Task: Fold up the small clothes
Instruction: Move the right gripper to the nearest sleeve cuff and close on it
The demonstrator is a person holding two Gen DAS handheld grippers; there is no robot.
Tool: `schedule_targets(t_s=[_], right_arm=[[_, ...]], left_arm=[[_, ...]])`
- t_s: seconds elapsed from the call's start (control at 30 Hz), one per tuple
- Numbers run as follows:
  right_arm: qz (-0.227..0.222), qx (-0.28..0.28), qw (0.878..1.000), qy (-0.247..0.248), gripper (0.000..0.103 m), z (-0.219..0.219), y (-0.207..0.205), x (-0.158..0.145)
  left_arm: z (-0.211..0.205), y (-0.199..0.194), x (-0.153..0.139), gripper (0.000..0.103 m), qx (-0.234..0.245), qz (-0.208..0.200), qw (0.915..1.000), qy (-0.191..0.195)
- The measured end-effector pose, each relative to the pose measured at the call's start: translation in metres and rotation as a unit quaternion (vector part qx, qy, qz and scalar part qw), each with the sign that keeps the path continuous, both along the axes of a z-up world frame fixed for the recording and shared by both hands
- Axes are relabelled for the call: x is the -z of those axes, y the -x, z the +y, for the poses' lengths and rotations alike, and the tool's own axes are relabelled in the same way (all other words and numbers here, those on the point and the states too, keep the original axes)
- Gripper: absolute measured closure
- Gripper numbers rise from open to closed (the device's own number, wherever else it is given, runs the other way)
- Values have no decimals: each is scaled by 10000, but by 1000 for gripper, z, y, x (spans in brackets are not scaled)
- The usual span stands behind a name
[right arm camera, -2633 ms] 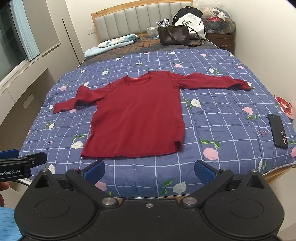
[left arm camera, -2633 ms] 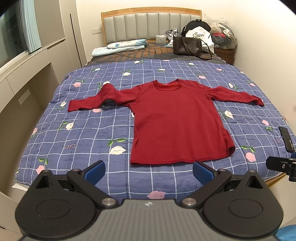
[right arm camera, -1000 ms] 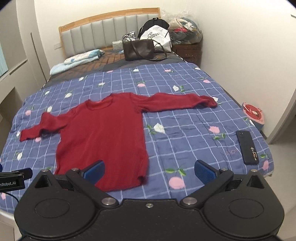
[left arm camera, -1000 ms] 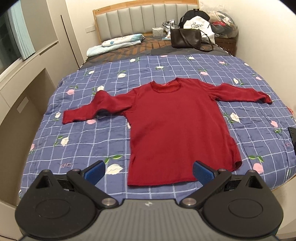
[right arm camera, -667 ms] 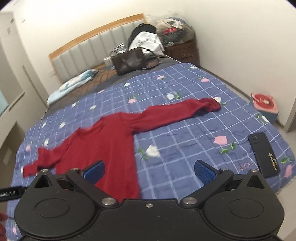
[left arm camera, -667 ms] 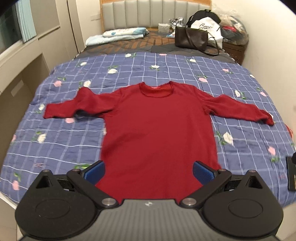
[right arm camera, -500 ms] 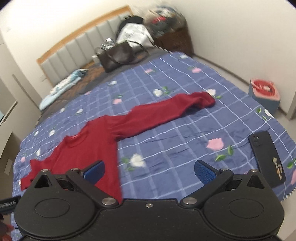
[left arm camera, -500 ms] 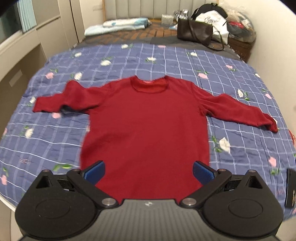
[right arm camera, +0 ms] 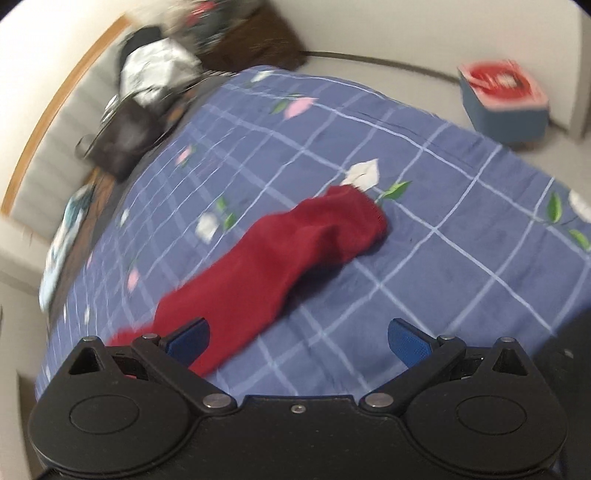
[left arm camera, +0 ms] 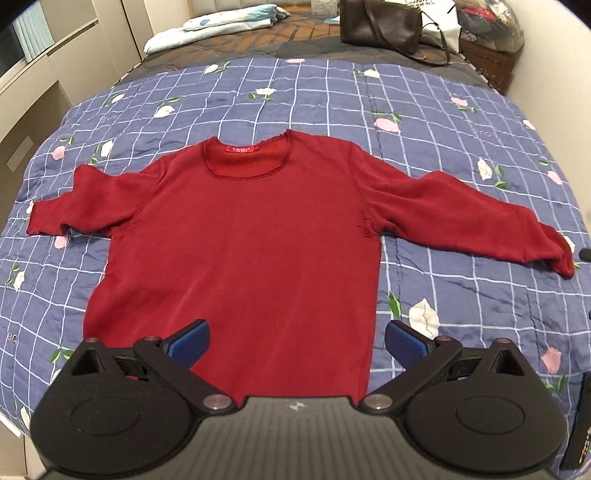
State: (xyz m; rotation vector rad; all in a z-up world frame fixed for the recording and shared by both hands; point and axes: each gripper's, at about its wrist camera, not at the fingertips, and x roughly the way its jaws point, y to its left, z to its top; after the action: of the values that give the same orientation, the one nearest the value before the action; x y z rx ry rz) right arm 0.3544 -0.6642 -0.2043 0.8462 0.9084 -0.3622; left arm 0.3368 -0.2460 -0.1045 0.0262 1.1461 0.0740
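Sweater: the red long-sleeved sweater [left arm camera: 243,236] is lying face up and flat on the bed, neckline toward the headboard at 12 o'clock, hem toward 6 o'clock, filling the middle of the left wrist view.
Sleeves: both are lying spread outward; one is reaching toward 9 o'clock with a slight bunch near its cuff, the other is stretching toward 3 o'clock.
Right cuff: the right sleeve cuff [right arm camera: 354,218] is sitting unfolded on the quilt, ahead of the right claw at about 12 o'clock in the blurred right wrist view.
Folds made: none are showing; body, sleeves and hem are all lying in a single layer.
Progress: the garment is looking laid out only, so the task is appearing to be at its start.
Left to do: both sleeves are waiting to come in over the body, then the body is needing folding; this is my judgement.
Left claw [left arm camera: 295,341]: it is hanging wide and empty over the hem.
Right claw [right arm camera: 297,338]: it is standing wide, gripping nothing, above the sleeve.
Bed: the blue checked floral quilt [left arm camera: 461,122] is lying under the sweater.
Beyond: a dark handbag [left arm camera: 380,22] is sitting near the headboard at 1 o'clock.
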Motion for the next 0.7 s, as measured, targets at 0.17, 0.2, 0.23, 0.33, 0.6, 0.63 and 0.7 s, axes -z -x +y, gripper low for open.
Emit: schedule_targets(t_s=[0.17,0.2,0.23,0.33,0.6,0.63,0.7], right_arm=[[15,694,9975,-142,5,-34,-24,27],[73,821,9965,-119,8,-39,-28,32],[124,916,9957,-104,12,-45,-32,35],[324,1209,9921,-115,28,-57,-41,48],[749,1340,9880,165,65,-60,-60,59],[788,1266,9885,231,82,-59,-62,58],[735,1163,9903,187,91,-58,-62,54]], left_arm=[[-1,-16,11,0,-160,154,9997,-106],[-1,-19,14,0,-202,181,9995,-135],[-1,-22,16,0,-249,203,9994,-148],[-1,-30,18,0,-367,229,9990,-149],[-2,-36,13,0,-469,202,9986,-140],[-2,-36,12,0,-488,203,9985,-126],[-2,-39,10,0,-515,195,9984,-102]])
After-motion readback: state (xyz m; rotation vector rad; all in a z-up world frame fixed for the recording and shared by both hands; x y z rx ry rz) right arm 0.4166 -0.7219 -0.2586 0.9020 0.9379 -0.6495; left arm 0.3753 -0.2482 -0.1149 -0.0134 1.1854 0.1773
